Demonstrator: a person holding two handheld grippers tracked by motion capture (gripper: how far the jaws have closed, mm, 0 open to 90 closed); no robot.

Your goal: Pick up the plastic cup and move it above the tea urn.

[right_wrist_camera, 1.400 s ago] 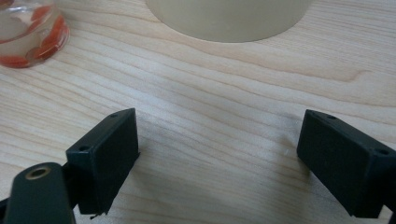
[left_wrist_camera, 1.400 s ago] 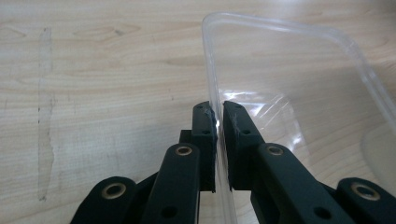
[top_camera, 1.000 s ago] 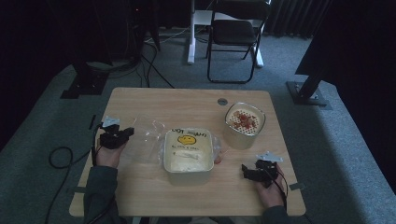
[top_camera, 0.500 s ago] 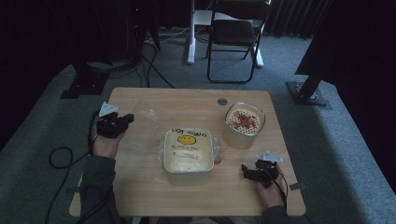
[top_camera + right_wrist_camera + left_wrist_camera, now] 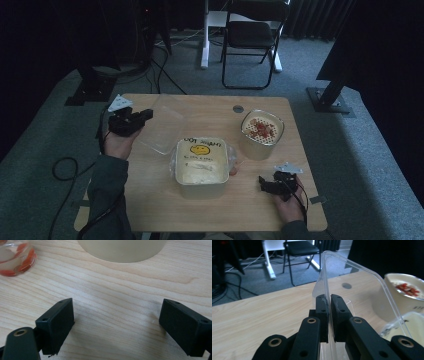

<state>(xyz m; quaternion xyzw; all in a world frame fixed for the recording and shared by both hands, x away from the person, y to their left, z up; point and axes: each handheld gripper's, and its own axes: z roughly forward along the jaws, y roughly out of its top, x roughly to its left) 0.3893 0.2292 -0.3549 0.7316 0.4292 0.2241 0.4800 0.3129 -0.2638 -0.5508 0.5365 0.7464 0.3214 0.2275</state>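
Observation:
My left gripper [image 5: 148, 115] [image 5: 329, 299] is shut on the rim of a clear plastic lid [image 5: 165, 125] [image 5: 352, 282], holding it tilted above the left part of the wooden table [image 5: 165, 205]. A rectangular container with a yellow smiley label [image 5: 202, 162] [image 5: 412, 322] stands open at the table's middle. To its right is a cream tub holding white food with red pieces [image 5: 261, 132] [image 5: 404, 290]. My right gripper [image 5: 262, 184] [image 5: 117, 312] rests open on the table near the front right, nothing between its jaws.
A round dark hole [image 5: 238, 108] sits near the table's far edge. In the right gripper view the tub's base [image 5: 122, 248] is just ahead, and a clear piece with orange-red inside [image 5: 15, 257] lies at the upper left. A black chair [image 5: 250, 35] stands beyond the table.
My left gripper has risen with the clear lid, lifting it off the table and tilting it. The right gripper has stayed put.

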